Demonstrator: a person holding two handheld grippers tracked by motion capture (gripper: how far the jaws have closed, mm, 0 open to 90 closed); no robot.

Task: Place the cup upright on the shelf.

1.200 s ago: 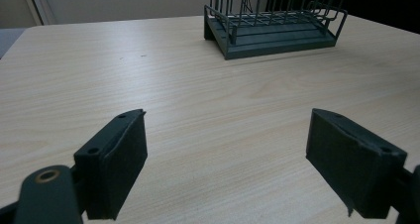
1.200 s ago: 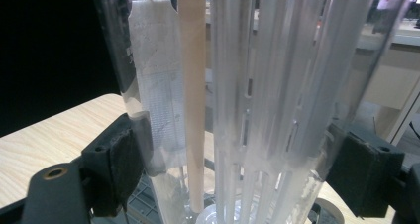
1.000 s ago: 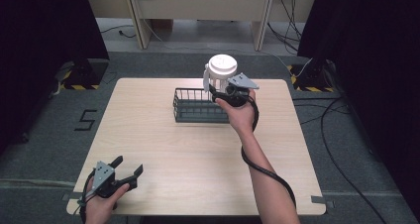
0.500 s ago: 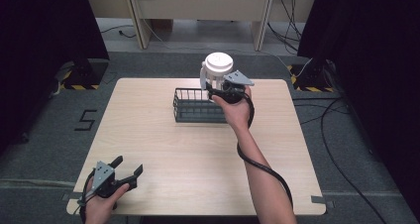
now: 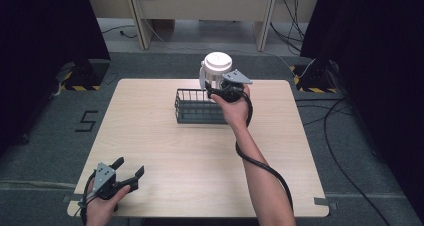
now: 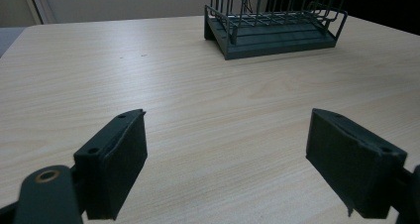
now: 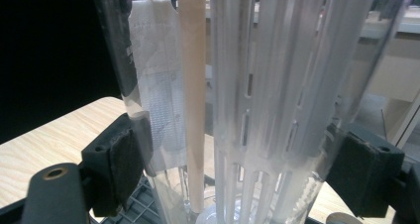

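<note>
A clear slotted container with a white lid is gripped by its sides in the right tongs and held above the far right end of the dark wire rack, seemingly for placement there, while the left tongs are rested open near the table's near left corner.

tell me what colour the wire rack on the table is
Dark grey wire rack, clearest in the left gripper view.

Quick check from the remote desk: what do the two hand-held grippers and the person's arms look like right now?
Both are black two-jaw tools with flat, dark padded jaws. The left hand-held gripper and right hand-held gripper each carry a grey three-cornered plate on top. A thick black cable trails along the right forearm. No sleeves show on the forearms.
</note>
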